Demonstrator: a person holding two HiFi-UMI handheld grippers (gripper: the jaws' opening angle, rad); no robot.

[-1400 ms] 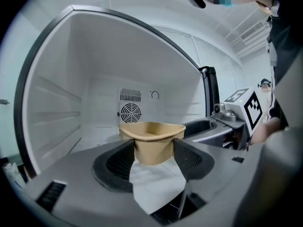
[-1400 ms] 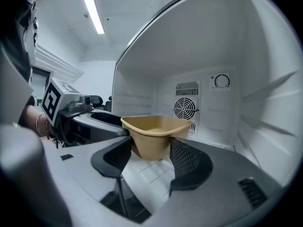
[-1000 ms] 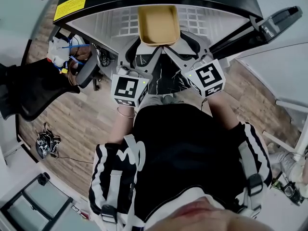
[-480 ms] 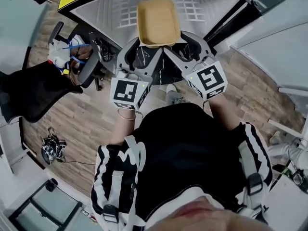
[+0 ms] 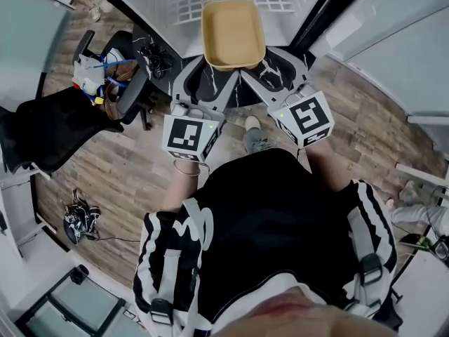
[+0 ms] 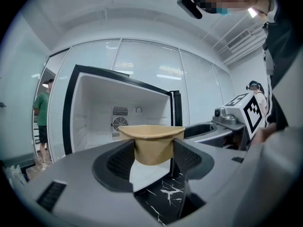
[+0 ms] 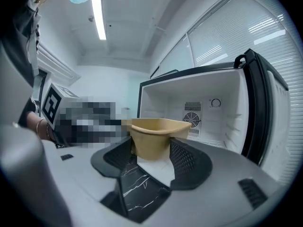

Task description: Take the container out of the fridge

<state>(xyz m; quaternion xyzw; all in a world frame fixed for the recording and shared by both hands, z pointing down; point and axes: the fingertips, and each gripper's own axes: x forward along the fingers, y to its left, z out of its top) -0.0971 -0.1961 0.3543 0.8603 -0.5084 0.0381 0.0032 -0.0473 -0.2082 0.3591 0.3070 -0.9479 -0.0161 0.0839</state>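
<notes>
A tan open container (image 5: 233,32) hangs in the air in front of the open white fridge (image 5: 182,2), clear of its shelf. My left gripper (image 5: 210,72) is shut on the container's near left corner and my right gripper (image 5: 265,69) on its near right corner. In the left gripper view the container (image 6: 152,143) sits squeezed between both dark pads of the left gripper (image 6: 152,159), with the empty fridge (image 6: 118,108) behind. The right gripper view shows the container (image 7: 156,138) clamped the same way in the right gripper (image 7: 154,157), in front of the fridge (image 7: 208,112).
An office chair draped with a black jacket (image 5: 52,128) and a second chair holding bags (image 5: 105,79) stand at the left on the wood floor. Cables (image 5: 74,220) lie lower left. A person in green (image 6: 41,122) stands left of the fridge. The fridge door (image 7: 265,108) stands open.
Both grippers and the container have drawn back from the fridge. The fridge has slid towards the top edge of the head view, and more floor shows beneath the container.
</notes>
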